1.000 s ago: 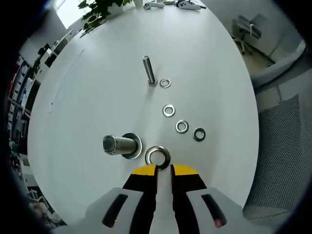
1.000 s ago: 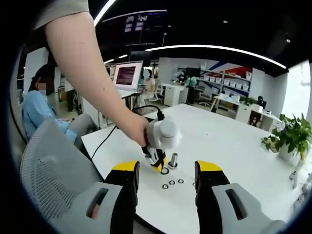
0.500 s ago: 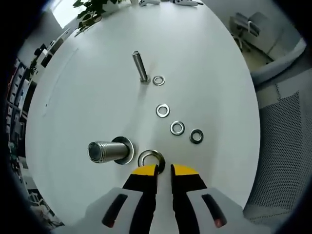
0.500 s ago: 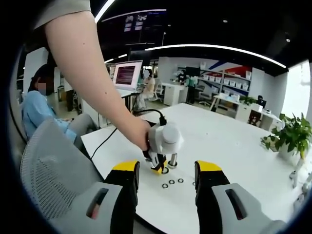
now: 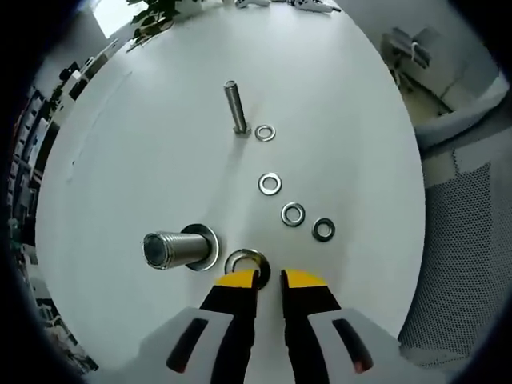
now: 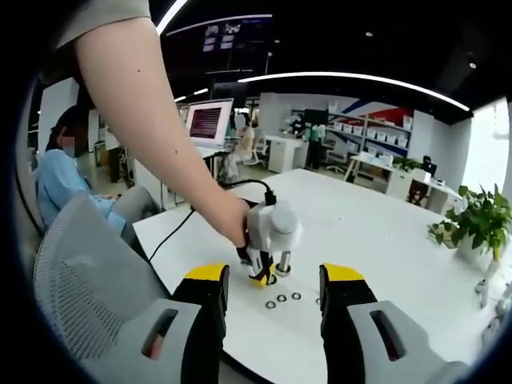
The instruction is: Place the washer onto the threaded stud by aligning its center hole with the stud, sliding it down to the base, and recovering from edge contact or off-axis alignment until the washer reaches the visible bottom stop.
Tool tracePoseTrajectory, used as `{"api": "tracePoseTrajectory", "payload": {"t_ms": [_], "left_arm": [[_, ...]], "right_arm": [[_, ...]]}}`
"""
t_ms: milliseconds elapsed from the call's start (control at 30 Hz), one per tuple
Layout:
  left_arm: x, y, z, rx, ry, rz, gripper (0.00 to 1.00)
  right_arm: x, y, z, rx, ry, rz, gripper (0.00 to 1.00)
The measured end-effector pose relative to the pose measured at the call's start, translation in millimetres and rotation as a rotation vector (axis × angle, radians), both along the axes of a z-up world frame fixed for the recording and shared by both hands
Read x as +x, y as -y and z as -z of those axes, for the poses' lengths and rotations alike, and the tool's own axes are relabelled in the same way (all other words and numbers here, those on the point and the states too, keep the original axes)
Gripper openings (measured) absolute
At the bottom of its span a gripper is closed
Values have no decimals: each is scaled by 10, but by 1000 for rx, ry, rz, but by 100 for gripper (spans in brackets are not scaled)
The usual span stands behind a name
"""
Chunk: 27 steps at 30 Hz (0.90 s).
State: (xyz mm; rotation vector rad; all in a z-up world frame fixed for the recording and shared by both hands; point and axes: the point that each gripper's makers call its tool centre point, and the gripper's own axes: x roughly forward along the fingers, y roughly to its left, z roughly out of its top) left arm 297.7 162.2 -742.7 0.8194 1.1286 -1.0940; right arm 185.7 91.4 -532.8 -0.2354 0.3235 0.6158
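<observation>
We pinch the washer [image 5: 246,262] at our left fingers' [image 5: 240,282] tips, the stud [image 5: 178,249] just beside, unthreaded; right fingers [image 6: 342,282] spread wide.

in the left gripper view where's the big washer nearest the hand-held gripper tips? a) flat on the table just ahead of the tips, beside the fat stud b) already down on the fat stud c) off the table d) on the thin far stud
a: the large washer lies flat on the table just ahead of the left hand-held gripper, beside the thick stud, not threaded on it.
</observation>
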Motion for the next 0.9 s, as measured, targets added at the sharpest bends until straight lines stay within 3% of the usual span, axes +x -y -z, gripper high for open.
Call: {"api": "tracePoseTrajectory", "payload": {"t_ms": [133,467,633,900], "left_arm": [[-36,1,-7,5,23,56,11],[-31,0,-1,12,6,38,13],[-87,3,-2,13,-4,87,19],[-49,4,0,25,10,70,15]], "right_arm": [[2,3,-1,3,-2,2,48],[5,10,-9,2,2,6,48],[5,9,-9,1,2,6,48],[4,12,-8,1,4,7,48]]}}
